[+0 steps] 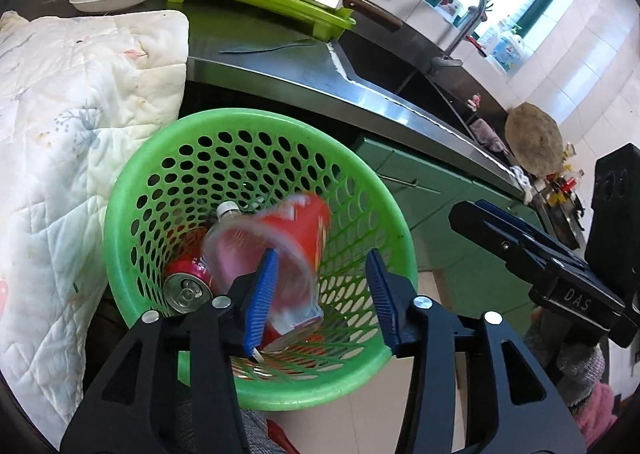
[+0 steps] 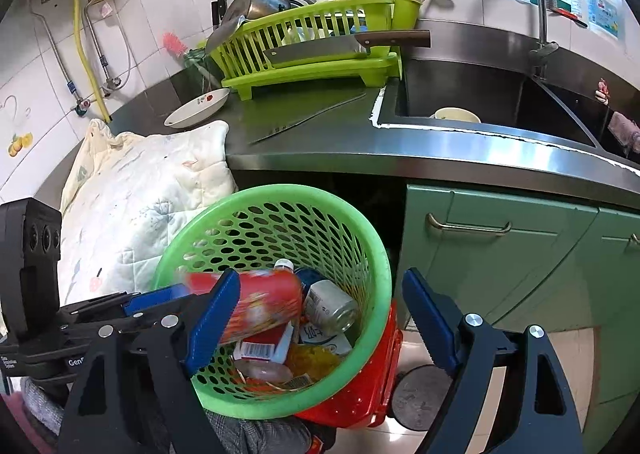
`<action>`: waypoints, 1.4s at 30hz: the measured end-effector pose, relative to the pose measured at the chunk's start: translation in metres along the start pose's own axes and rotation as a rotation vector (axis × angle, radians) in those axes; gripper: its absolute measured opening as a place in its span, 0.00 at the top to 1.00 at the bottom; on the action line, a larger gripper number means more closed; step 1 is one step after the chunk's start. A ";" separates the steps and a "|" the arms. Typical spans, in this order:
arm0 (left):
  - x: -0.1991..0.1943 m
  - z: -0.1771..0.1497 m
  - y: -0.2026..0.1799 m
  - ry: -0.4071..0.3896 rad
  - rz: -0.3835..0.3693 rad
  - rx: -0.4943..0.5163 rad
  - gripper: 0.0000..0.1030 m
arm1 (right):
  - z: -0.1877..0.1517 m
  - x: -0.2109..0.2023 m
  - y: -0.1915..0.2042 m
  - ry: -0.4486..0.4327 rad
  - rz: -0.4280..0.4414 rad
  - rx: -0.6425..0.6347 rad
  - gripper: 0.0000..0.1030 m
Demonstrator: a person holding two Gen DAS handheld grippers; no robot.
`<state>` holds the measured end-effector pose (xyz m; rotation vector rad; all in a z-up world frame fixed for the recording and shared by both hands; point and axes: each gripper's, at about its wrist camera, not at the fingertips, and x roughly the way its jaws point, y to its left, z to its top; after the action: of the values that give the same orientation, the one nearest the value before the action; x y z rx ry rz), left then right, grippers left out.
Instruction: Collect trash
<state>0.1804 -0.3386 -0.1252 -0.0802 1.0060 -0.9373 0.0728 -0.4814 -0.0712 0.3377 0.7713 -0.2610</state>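
Both grippers (image 1: 322,294) (image 2: 316,318) open above green basket (image 1: 132,190) holding red cup (image 1: 298,226)

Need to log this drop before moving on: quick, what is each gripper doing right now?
Left gripper: open, holding nothing; red cup blurred over the green basket.
Right gripper: open, holding nothing.

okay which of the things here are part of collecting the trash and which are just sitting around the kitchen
Part of the job:
- green basket
- red cup, blurred, over the basket
- soda can in the basket
- clear bottle in the basket

Just lying about:
- cleaver on the dish rack
- bowl
- quilted cloth
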 end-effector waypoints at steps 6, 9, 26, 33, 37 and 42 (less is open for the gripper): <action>-0.014 0.000 0.005 -0.027 0.011 -0.009 0.51 | -0.001 -0.006 0.002 -0.008 0.001 0.007 0.22; -0.024 -0.002 0.004 -0.043 0.041 0.005 0.48 | -0.002 -0.008 0.003 -0.010 0.001 0.006 0.22; -0.126 -0.008 0.027 -0.187 0.243 0.011 0.26 | -0.016 -0.027 0.051 -0.016 0.048 -0.023 0.17; -0.172 -0.016 0.044 -0.235 0.345 -0.005 0.22 | -0.019 -0.035 0.091 -0.028 0.089 -0.086 0.15; -0.199 -0.025 0.051 -0.268 0.405 -0.006 0.17 | -0.019 -0.042 0.113 -0.042 0.104 -0.115 0.14; -0.230 -0.035 0.061 -0.307 0.456 -0.026 0.12 | -0.021 -0.053 0.140 -0.065 0.117 -0.157 0.11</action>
<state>0.1477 -0.1274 -0.0159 -0.0132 0.7087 -0.4763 0.0722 -0.3391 -0.0197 0.2238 0.7007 -0.1006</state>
